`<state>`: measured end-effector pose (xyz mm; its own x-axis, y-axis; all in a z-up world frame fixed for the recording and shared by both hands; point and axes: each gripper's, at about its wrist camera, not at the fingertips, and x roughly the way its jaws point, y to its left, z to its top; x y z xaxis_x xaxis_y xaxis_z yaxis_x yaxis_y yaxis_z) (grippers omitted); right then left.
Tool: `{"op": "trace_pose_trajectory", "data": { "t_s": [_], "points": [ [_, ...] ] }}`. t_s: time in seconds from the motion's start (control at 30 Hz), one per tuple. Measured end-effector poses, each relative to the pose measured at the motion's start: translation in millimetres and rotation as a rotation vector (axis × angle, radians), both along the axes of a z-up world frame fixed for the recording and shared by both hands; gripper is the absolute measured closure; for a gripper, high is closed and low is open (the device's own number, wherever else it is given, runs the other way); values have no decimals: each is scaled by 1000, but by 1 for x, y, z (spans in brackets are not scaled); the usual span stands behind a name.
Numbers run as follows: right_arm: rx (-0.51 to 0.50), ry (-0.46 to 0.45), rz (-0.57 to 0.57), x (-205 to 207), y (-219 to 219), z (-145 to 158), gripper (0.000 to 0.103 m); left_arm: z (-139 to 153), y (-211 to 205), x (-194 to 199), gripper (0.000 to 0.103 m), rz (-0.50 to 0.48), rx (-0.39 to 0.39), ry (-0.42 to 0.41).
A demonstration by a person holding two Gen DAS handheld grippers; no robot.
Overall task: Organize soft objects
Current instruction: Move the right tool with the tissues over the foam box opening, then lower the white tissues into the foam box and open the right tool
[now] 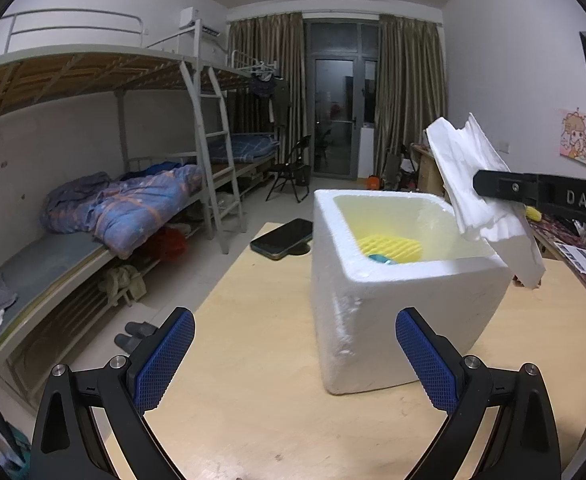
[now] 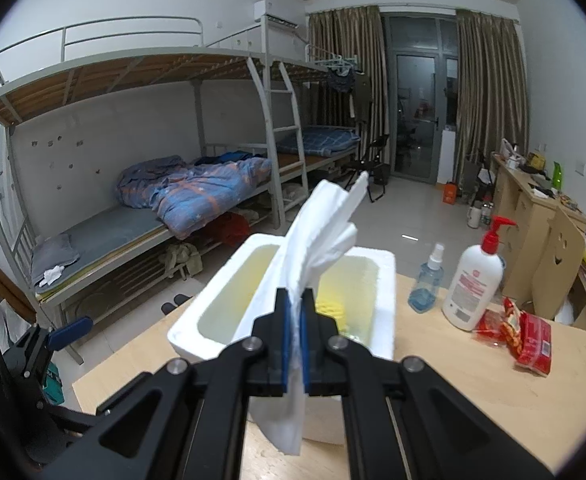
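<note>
White tissue (image 2: 317, 232) above foam box (image 2: 381, 280)

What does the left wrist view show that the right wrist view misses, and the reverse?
Only the left wrist view shows the phone lying on the table behind the foam box, and the yellow item at the box's bottom seen clearly.

Only the right wrist view shows the spray bottle, the lotion pump bottle and the red snack packs to the right of the box.

Both show the box and the white tissue pinched in the shut right gripper above it. The left gripper is open and empty.
</note>
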<state>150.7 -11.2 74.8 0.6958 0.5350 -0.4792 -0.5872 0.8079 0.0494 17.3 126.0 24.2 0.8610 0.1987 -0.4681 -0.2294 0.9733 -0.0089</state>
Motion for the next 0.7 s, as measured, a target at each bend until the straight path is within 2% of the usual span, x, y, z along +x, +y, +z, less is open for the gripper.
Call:
{"op": "trace_pose_trajectory", "data": {
  "t_s": [0.47,0.53,0.57,0.6,0.63,0.67,0.7],
  "points": [
    [-15,23,-2,19,22,-5,96,-1,11,-1,2,24,-23,-2],
    [-22,23,-7,21,24,-6,93,-2,11,-1,2,29,-20,-3],
    [-23,27,-5,22,25,-6,89,-2,12,0,2,30,-21,-3],
    [-26,32,-7,24,25,-7,79,-3,10,1,2,29,-21,-1],
    [-30,32,-13,23,27,-7,61,-3,10,1,2,29,-21,0],
    [-39,26,-22,22,27,-7,50,-2,10,1,2,31,-19,-1],
    [-41,12,-37,21,26,-6,30,-2,10,1,2,31,-19,-3]
  ]
}}
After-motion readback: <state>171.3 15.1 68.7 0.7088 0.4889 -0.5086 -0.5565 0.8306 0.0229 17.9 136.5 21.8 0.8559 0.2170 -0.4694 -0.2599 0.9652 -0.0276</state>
